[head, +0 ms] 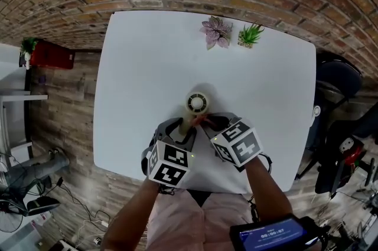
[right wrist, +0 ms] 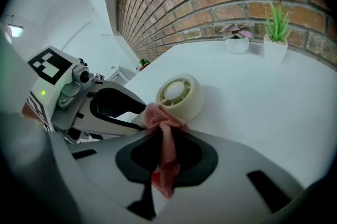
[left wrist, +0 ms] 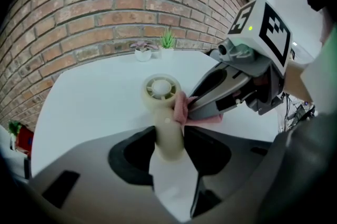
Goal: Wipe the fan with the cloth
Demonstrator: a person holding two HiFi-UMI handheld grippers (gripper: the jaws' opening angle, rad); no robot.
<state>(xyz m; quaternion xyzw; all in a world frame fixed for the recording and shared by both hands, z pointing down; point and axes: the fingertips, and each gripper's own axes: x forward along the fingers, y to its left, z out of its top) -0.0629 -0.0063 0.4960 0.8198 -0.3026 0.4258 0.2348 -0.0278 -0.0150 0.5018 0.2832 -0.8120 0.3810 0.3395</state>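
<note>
Cream fan [head: 197, 103] over table [head: 136, 67], near front edge, its handle clamped between left gripper [left wrist: 168, 144] jaws. Right gripper [right wrist: 164, 157] pinches pink cloth [right wrist: 162, 128], bunched against fan head's side. Fan likely light, rigid plastic, grille delicate — hold by handle. Cloth soft, limp — grip bunched middle.

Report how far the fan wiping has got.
Done: the left gripper grips the cream plastic handheld fan by its handle, and the right gripper holds the pink cloth. In hand: the cloth touches the side of the fan's round head. Left: wiping round the head; how much is already clean cannot be told.
</note>
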